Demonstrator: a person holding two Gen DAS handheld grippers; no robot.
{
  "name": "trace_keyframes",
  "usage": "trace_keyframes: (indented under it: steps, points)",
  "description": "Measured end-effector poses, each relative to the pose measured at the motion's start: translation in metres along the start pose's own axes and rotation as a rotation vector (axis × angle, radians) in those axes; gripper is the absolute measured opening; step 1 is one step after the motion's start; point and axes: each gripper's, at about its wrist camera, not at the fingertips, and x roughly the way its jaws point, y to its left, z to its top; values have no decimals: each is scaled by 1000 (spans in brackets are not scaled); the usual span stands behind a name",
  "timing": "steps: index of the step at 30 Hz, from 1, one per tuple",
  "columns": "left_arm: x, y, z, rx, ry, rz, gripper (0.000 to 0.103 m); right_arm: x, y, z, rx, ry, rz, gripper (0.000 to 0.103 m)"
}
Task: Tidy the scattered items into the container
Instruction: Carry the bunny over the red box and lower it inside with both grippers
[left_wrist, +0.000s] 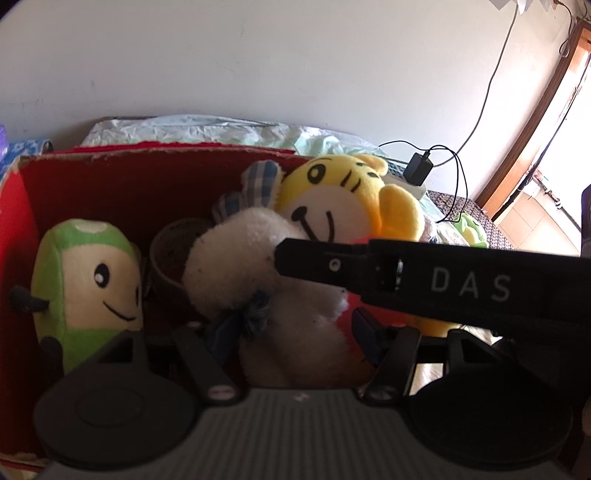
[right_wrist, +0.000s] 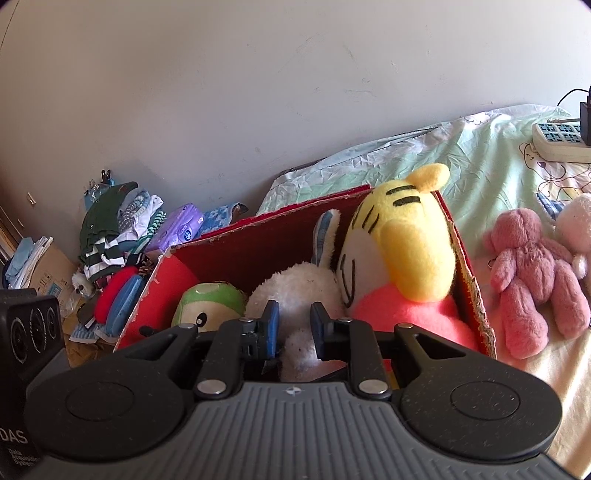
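A plain white wall rises behind the sheeted bed, sunlit.

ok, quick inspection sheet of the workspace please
Surface: bed sheet, wrinkled, patterned.
Job's things: red box holds green toy, white rabbit, yellow tiger; pink teddy lies outside on the sheet.
Clutter: clothes pile beyond the box.
Grippers: left gripper jaws apart around the rabbit, grip unclear; right gripper nearly closed over the rabbit, nothing clearly between its pads.
Cables: charger in power strip; cable runs up the wall.
Surroundings: bare wall, door frame.
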Motion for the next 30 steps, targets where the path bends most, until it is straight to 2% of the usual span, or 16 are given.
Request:
trace_keyframes:
  steps: [6, 12, 20, 28, 30]
  points:
    - [-4, 1, 0, -19, -7, -18, 71, -5, -6, 3, 40, -13, 26, 22]
    - [-17, 7, 6, -35, -31, -6, 71, -10, -3, 2, 30, -26, 42, 24]
    - [-20, 8, 2, -33, -17, -7, 71, -7, -3, 1, 16, -17, 19, 24]
    - [-13, 12, 4, -50, 31, 62, 71, -5, -3, 1, 0, -3, 4, 23]
    - [-11, 12, 4, -54, 48, 91, 77, -4, -3, 0, -5, 1, -1, 22]
